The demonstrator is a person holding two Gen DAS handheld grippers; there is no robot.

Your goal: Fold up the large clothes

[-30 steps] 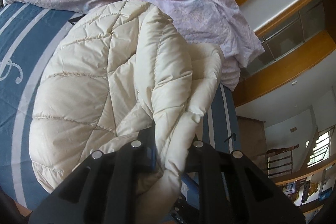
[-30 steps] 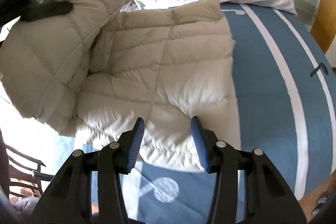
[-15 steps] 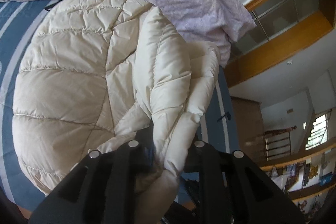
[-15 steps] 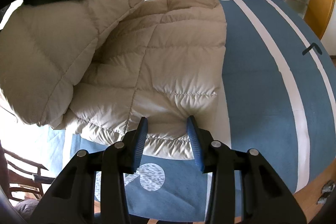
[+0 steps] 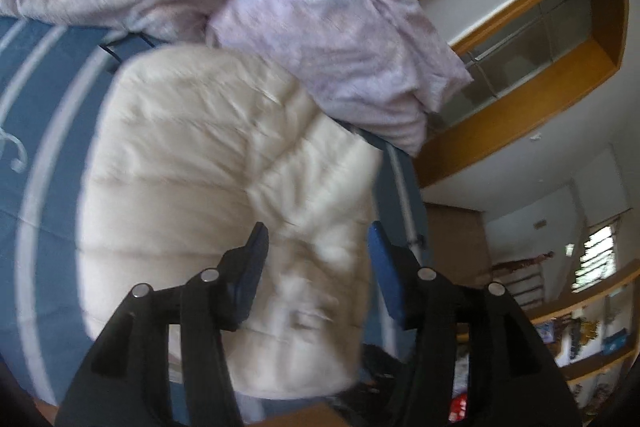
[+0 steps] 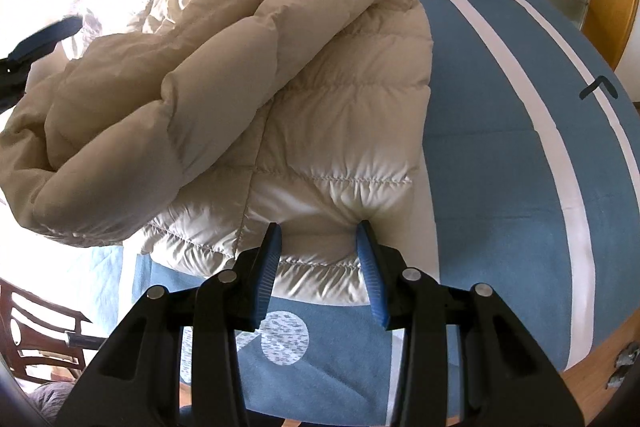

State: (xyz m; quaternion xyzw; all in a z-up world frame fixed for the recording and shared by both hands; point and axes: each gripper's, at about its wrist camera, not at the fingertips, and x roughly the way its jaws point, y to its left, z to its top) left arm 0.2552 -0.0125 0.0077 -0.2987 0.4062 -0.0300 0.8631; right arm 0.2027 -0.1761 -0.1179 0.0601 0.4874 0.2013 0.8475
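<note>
Blue sheet (image 6: 500,155) free, pillows (image 5: 320,19) blocking beyond

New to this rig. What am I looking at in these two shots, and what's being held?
No robot here: a person carries a hand-held claw in each hand, and each claw has a fisheye camera looking forward along its two blue-padded fingers.

Left-wrist shot: the left claw has just been opening. The cream puffy jacket lies beyond it, and the pads are not pressing on it.

Right-wrist shot: the right claw straddles the jacket's near hem, with the fabric puckering at its right-hand pad. Whether it really grips is hard to tell.

The jacket lies half folded on a bed with a blue, white-striped cover. Crumpled lilac bedding sits behind it.
</note>
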